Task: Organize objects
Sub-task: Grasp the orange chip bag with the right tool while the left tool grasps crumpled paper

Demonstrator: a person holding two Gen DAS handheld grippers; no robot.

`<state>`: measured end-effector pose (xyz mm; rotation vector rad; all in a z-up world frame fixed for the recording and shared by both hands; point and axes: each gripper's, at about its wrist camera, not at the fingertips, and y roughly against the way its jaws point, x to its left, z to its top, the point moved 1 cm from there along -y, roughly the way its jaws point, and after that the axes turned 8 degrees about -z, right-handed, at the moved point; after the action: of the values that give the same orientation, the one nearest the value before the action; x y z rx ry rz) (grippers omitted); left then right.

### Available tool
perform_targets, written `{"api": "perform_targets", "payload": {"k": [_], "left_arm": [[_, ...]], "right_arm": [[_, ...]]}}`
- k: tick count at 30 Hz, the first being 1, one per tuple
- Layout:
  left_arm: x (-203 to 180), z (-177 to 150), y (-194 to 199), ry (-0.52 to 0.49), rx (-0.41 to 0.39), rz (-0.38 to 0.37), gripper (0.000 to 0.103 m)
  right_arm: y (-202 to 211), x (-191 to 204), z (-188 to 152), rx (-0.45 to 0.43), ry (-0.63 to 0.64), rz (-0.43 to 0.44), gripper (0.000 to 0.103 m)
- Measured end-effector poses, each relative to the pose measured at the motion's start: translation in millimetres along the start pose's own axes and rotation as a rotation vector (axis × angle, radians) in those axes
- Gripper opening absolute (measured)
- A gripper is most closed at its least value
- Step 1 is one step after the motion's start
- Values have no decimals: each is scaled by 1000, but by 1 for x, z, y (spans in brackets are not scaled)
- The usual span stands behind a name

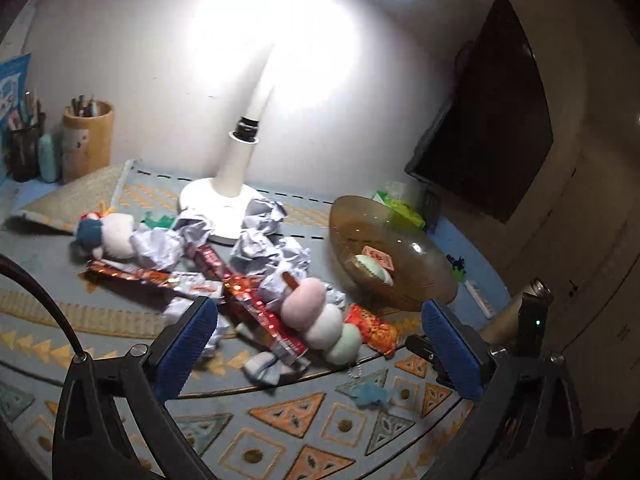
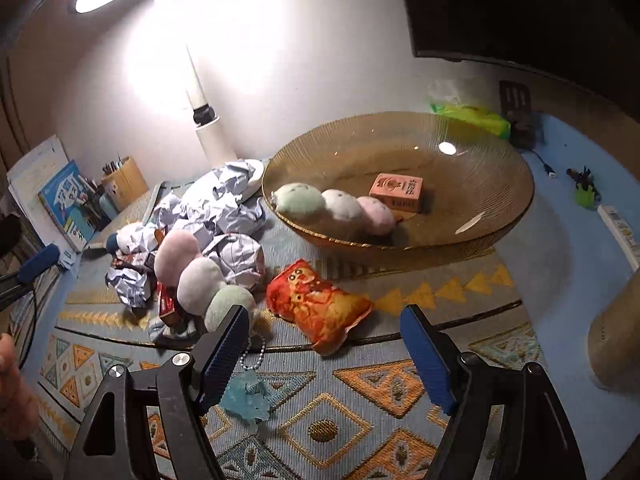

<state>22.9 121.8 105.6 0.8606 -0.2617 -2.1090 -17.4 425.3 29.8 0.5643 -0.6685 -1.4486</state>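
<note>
Surface: counter under a patterned woven mat (image 2: 360, 412), lamp-lit, white wall behind.
Clutter: crumpled paper (image 2: 216, 204), red wrappers (image 1: 256, 300), loose dango plush (image 2: 200, 276), orange snack plush (image 2: 320, 304).
Bowl: amber glass bowl (image 2: 500, 208) holds a second dango plush and a small orange box; print unreadable.
Right gripper (image 2: 324, 344): jaws wide, empty; orange snack plush just ahead between them, long axis slanting left-far to right-near.
Left gripper (image 1: 320, 340): jaws wide, empty; loose dango plush ahead.
Nearer: right hand, I judge.
</note>
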Motion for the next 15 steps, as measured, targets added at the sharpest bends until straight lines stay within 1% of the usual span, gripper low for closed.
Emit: {"api": "perform_targets", "payload": {"k": [3, 5, 6, 8, 9, 13, 15], "left_arm": [[35, -16, 20, 39, -8, 110, 102], [59, -25, 25, 85, 4, 167, 102], [70, -29, 24, 107, 12, 177, 102], [88, -34, 17, 146, 34, 177, 102], [95, -40, 12, 144, 56, 172, 102], [102, -44, -33, 93, 208, 129, 102], [103, -40, -50, 53, 239, 153, 102]], "right_arm": [[-23, 8, -8, 27, 21, -41, 77], [-34, 11, -11, 55, 41, -82, 77], [-36, 13, -11, 62, 54, -87, 77], [-35, 15, -9, 44, 73, -87, 77], [-36, 17, -9, 38, 85, -94, 77], [-46, 26, -3, 38, 152, -133, 78], [-54, 28, -1, 57, 169, -135, 79]]}}
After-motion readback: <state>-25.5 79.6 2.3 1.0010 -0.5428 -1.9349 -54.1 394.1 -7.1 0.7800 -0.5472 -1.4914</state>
